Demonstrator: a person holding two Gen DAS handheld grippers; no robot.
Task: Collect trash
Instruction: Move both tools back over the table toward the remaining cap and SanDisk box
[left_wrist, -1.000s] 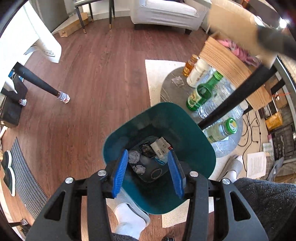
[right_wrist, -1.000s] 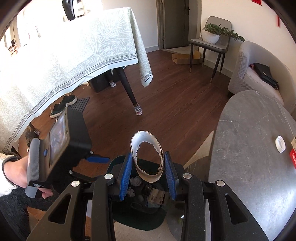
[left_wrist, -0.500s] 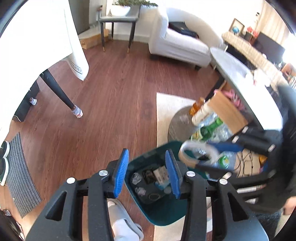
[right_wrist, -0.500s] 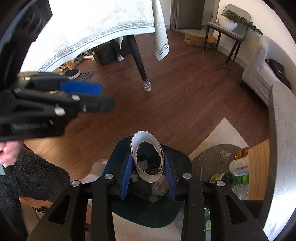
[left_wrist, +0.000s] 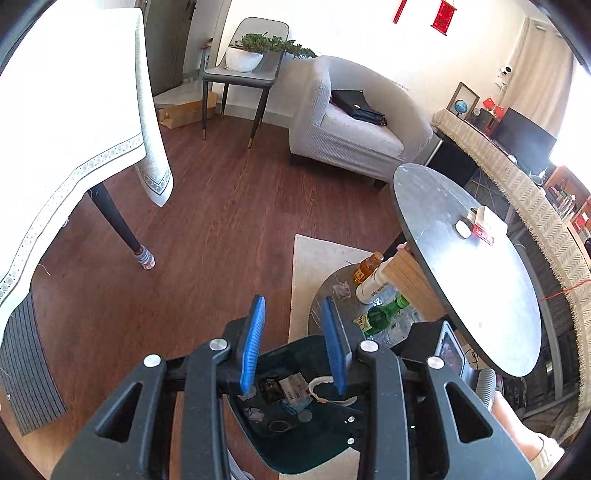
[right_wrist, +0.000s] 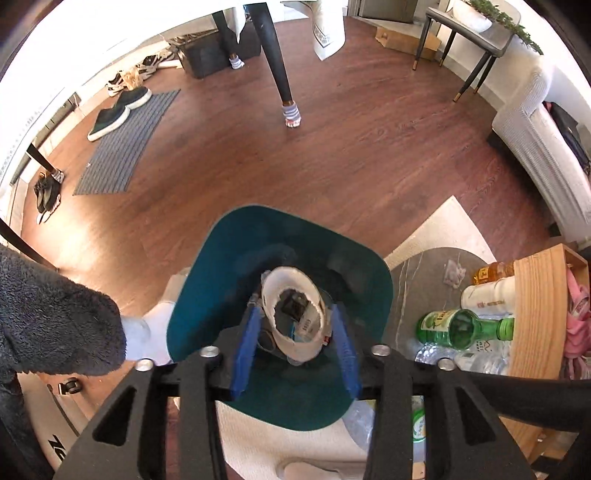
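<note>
A teal trash bin (right_wrist: 258, 229) stands on the floor with wrappers and crumpled paper in it. My right gripper (right_wrist: 295, 312) points down into its mouth. Its jaws are opening. A torn white paper cup (right_wrist: 291, 277) sits between the blue pads (right_wrist: 245, 343), with a gap showing on each side. In the left wrist view the bin (left_wrist: 314, 443) lies low under my left gripper (left_wrist: 292, 301). The left jaws are closing to a narrow gap with nothing between them. The white cup (left_wrist: 325, 386) shows there over the bin, partly behind the right pad.
Right of the bin, a low grey stand (right_wrist: 417, 273) carries a green bottle (right_wrist: 458, 326), a white bottle and an amber one beside a wooden box (right_wrist: 539, 295). A round grey table (left_wrist: 461, 277), a pale armchair (left_wrist: 351, 133) and a table leg (right_wrist: 277, 62) surround the wooden floor.
The right gripper came down over the bin and its pads spread away from the cup. The left gripper rose and tilted up toward the room, its jaws narrowing.
</note>
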